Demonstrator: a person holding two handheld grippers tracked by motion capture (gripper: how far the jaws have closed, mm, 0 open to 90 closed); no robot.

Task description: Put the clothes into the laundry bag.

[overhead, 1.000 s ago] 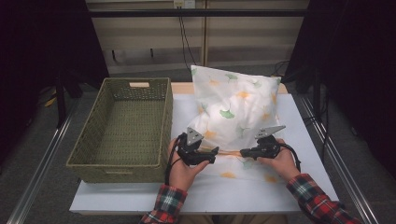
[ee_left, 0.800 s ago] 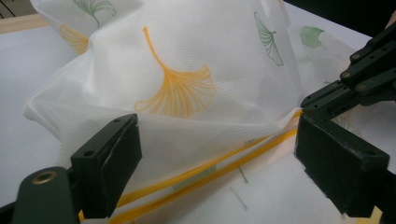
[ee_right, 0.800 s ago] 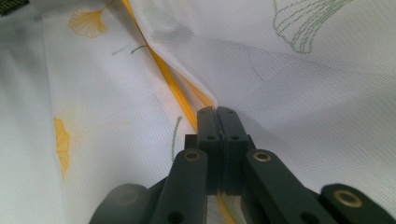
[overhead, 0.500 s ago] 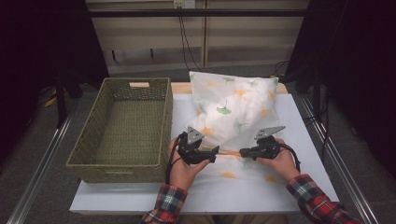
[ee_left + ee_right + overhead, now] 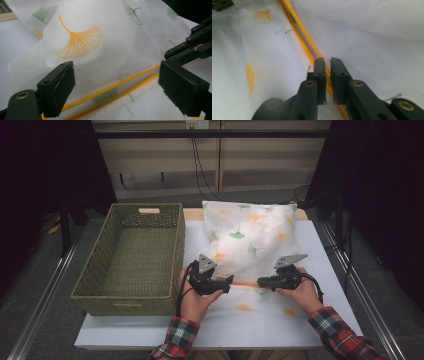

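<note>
- The basket (image 5: 131, 256) sits on the left.
- The left gripper (image 5: 227, 281) has its jaws wide apart, near the yellow strip (image 5: 110, 88).
- The pillow (image 5: 252, 237) lies in the middle, just beyond both grippers.
- The right gripper (image 5: 261, 281) is pinched together on the yellow strip, which runs left to right.

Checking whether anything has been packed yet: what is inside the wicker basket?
The wicker basket holds nothing visible: bare woven floor. Its near wall hides a strip of the floor.
</note>
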